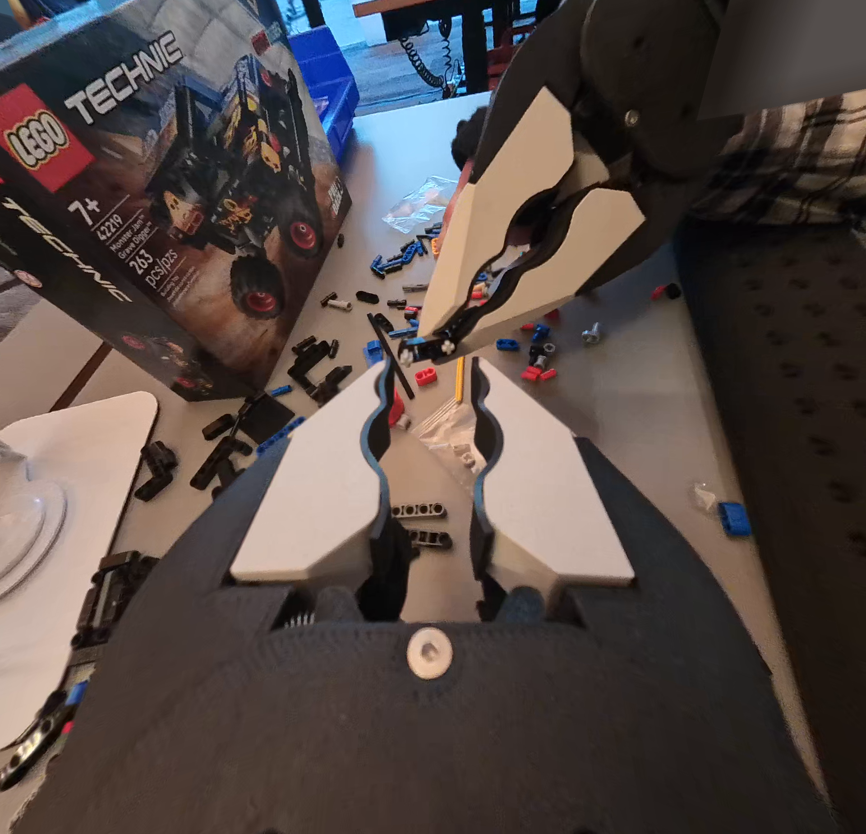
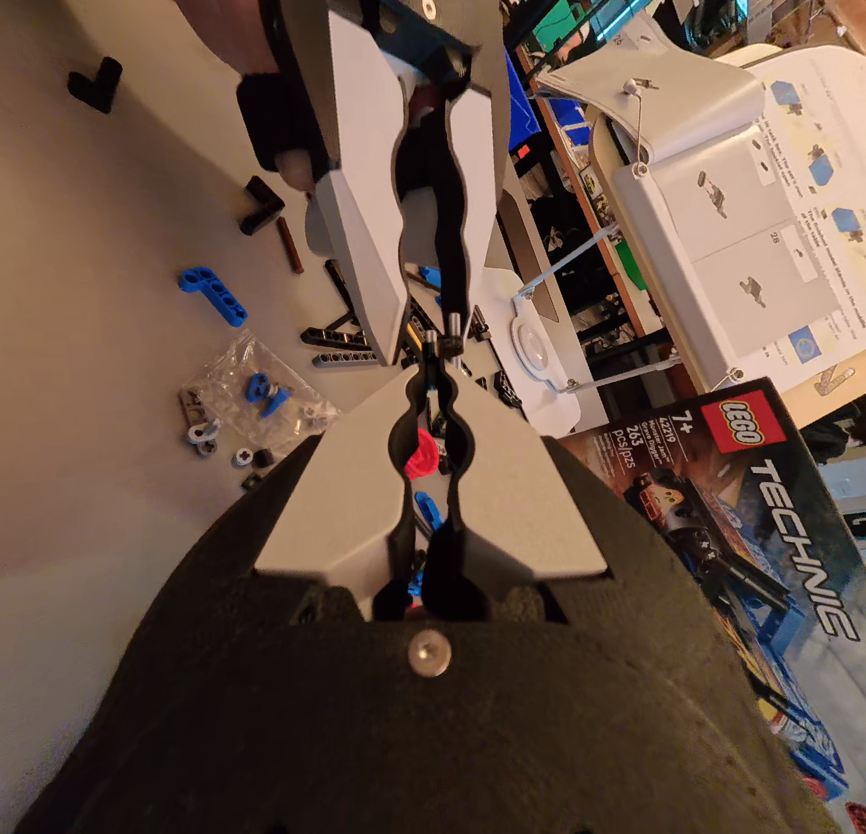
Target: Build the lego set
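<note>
- The left gripper [image 1: 431, 366] sits nearest the lens in the left wrist view, its white fingers spread apart with nothing between them, tips hanging above the scattered parts.
- The table [image 1: 623, 418] is pale and runs from the near edge to the far end, where a blue bin [image 1: 328, 80] stands; what the bin holds cannot be told.
- The lego box [image 1: 154, 188] stands upright at the far left, tilted in the view, with loose black pieces near its base.
- The right gripper [image 1: 433, 343] comes in from the upper right, its fingers closed on a small black piece [image 1: 429, 350] with white pin ends, held in the air just beyond the left gripper's tips. In the right wrist view that piece [image 2: 438, 347] sits between the two grippers' tips.
- An instruction booklet [image 2: 750, 230] lies open on a white stand, to the right in the right wrist view.
- A clear plastic bag [image 2: 248, 389] lies on the table and holds a few blue and grey pieces.
- A blue L-shaped beam [image 2: 213, 293] lies alone, far left of the bag.
- A grey beam [image 1: 418, 510] lies between the left gripper's fingers, on the table.
</note>
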